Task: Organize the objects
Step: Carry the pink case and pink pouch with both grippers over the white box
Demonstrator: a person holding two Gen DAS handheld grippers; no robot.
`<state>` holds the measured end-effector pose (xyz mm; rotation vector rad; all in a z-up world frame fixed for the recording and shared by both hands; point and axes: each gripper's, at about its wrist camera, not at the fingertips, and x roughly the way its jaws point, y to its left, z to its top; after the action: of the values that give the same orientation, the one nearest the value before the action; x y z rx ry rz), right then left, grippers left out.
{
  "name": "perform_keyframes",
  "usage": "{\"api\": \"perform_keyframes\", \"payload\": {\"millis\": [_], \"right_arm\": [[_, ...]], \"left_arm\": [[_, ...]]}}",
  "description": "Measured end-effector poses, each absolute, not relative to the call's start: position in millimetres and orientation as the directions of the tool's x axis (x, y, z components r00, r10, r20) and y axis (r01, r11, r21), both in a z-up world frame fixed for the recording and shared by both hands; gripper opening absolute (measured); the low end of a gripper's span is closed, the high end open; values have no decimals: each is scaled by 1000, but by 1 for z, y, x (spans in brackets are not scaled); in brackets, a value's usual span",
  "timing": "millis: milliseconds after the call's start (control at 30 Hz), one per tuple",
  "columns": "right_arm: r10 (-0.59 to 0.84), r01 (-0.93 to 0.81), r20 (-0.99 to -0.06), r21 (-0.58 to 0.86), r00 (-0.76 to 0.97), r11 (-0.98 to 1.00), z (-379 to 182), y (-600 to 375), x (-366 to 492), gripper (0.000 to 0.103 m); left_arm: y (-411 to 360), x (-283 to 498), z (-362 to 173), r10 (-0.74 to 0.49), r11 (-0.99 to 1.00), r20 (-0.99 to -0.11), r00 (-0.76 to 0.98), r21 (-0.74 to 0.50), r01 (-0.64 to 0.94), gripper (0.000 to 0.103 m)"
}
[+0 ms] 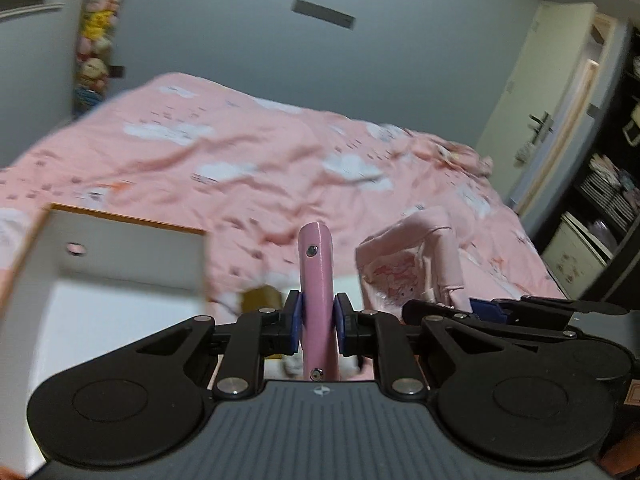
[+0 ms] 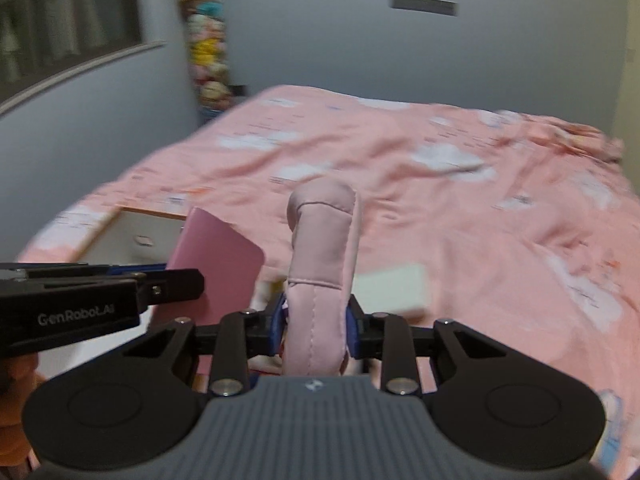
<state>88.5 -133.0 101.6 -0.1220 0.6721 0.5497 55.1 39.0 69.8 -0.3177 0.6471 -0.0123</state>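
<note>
My left gripper [image 1: 317,320] is shut on a flat pink case [image 1: 316,280], held edge-on and upright above the bed; the right wrist view shows its broad pink face [image 2: 216,268]. My right gripper [image 2: 316,320] is shut on a soft pink padded pouch [image 2: 320,272], held upright; it shows in the left wrist view [image 1: 404,260] to the right of the case. A white open box [image 1: 100,280] with a wooden rim lies on the bed at the left, and shows in the right wrist view [image 2: 136,236].
A pink bedspread [image 2: 440,200] with white cloud prints covers the bed. A pale green-white block [image 2: 396,284] lies on it beyond my right gripper. Stuffed toys [image 2: 208,52] hang in the far corner. A door [image 1: 540,120] and dark shelves [image 1: 600,200] stand at the right.
</note>
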Motion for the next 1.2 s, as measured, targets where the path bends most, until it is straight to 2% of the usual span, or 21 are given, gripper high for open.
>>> {"api": "perform_keyframes", "payload": {"millis": [200, 333, 567, 767, 1033, 1200], "right_arm": [[611, -658, -616, 192, 497, 728, 112, -78, 70, 31], [641, -693, -647, 235, 412, 682, 104, -44, 62, 31], [573, -675, -762, 253, 303, 693, 62, -6, 59, 31], [492, -633, -833, 243, 251, 735, 33, 2, 64, 31], [423, -616, -877, 205, 230, 760, 12, 8, 71, 31], [415, -598, -893, 238, 175, 766, -1, 9, 81, 33]], "left_arm": [[86, 20, 87, 10, 947, -596, 803, -253, -199, 19], [110, 8, 80, 57, 934, -642, 765, -236, -267, 19], [129, 14, 41, 40, 924, -748, 662, -225, -309, 19], [135, 19, 13, 4, 926, -799, 602, -223, -303, 19], [139, 23, -15, -42, 926, -844, 534, -234, -296, 19], [142, 28, -27, -68, 922, -861, 504, -247, -298, 19]]}}
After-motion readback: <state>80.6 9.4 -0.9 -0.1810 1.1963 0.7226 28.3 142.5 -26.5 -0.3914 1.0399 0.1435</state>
